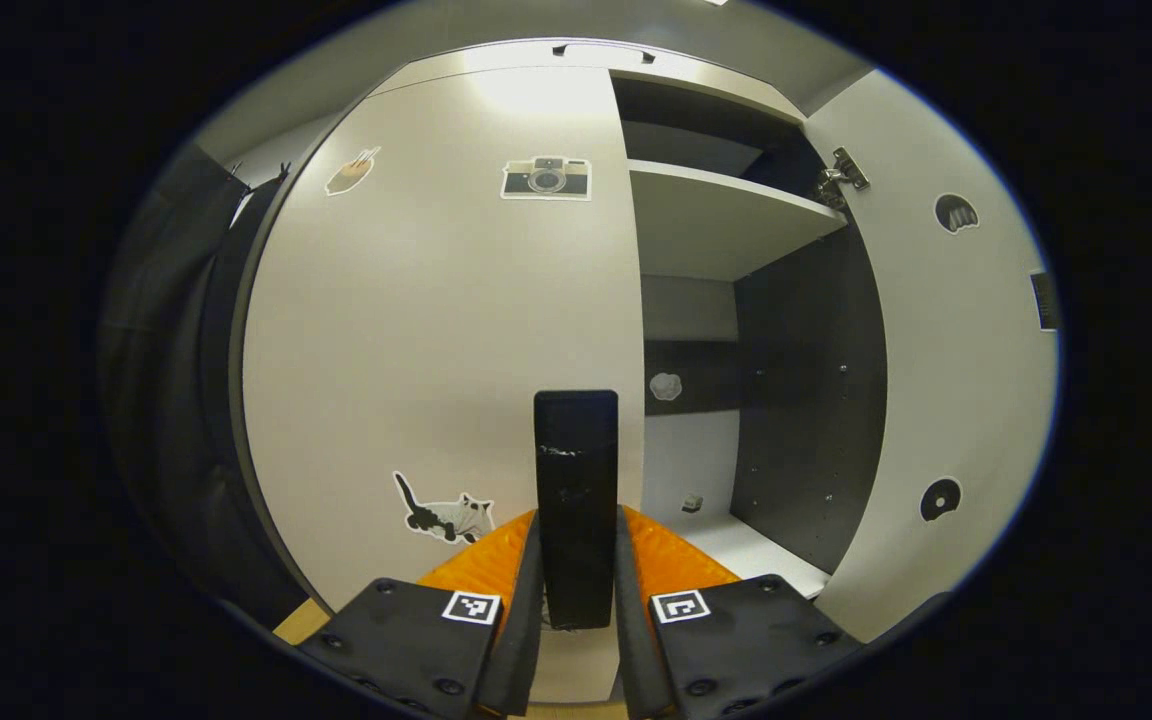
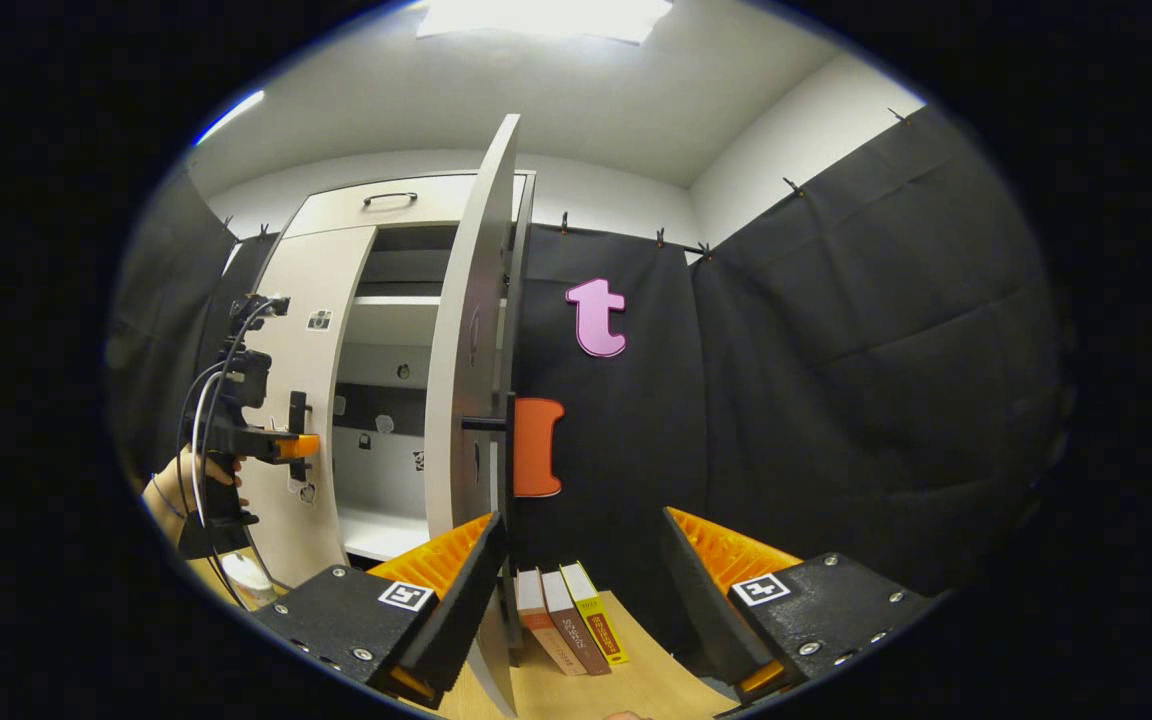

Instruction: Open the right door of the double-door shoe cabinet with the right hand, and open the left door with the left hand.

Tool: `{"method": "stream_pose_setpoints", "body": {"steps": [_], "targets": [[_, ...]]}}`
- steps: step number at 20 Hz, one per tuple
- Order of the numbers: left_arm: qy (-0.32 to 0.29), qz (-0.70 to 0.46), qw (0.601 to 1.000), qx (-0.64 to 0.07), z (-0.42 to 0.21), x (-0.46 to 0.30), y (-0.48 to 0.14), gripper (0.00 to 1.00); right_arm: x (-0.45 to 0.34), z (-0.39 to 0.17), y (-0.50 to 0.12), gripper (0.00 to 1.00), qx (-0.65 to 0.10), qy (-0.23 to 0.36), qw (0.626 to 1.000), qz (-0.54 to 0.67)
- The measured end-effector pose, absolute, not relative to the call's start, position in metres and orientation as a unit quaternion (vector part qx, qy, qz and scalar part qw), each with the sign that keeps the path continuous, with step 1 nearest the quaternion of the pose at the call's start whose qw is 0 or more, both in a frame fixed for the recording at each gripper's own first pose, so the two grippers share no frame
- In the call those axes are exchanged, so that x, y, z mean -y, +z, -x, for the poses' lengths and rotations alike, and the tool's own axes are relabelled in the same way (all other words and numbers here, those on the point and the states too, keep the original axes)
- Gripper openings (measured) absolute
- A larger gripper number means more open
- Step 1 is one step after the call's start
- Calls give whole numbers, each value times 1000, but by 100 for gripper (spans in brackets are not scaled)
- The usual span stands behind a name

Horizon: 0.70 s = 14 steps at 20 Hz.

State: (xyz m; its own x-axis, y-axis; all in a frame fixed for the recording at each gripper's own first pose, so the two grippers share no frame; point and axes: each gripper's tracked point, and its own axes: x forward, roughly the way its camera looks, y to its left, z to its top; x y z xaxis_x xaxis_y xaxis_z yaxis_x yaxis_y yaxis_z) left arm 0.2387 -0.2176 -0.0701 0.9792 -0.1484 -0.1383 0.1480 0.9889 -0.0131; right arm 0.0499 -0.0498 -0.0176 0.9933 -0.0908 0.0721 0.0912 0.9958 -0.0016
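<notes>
The left gripper (image 1: pixel 577 560) clamps the left door's handle (image 1: pixel 576 500); the right gripper (image 2: pixel 581 585) gapes open (right door (image 2: pixel 471 340) swung wide).

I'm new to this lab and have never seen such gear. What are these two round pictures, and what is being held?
A person holds a two-finger gripper in each hand; each carries a fisheye camera looking along its fingers. In the left gripper view, the left gripper is closed on the dark handle of the cabinet's left door, which is shut. The right door already stands open, showing shelves. In the right gripper view, the right gripper is open and holds nothing, beside that door's edge. Books stand on the wooden surface below.
</notes>
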Motion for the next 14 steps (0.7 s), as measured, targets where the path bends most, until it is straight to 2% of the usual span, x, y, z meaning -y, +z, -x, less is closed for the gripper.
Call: {"method": "stream_pose_setpoints", "body": {"steps": [2,3,4,6,14], "targets": [[-72,8,995,-70,-243,218,-73,37,46,-47,-16,93,36,-40,999,2],[-68,8,995,-71,-237,217,-71,35,43,-45,-16,88,35,-35,999,0],[-64,3,996,-70,-234,216,-70,26,40,-44,-16,93,34,-31,999,0],[-69,2,995,-68,-231,215,-68,15,40,-44,-17,93,32,-30,999,1],[-110,21,991,-70,-216,208,-70,15,32,-50,-16,93,20,-37,999,-21]]}}
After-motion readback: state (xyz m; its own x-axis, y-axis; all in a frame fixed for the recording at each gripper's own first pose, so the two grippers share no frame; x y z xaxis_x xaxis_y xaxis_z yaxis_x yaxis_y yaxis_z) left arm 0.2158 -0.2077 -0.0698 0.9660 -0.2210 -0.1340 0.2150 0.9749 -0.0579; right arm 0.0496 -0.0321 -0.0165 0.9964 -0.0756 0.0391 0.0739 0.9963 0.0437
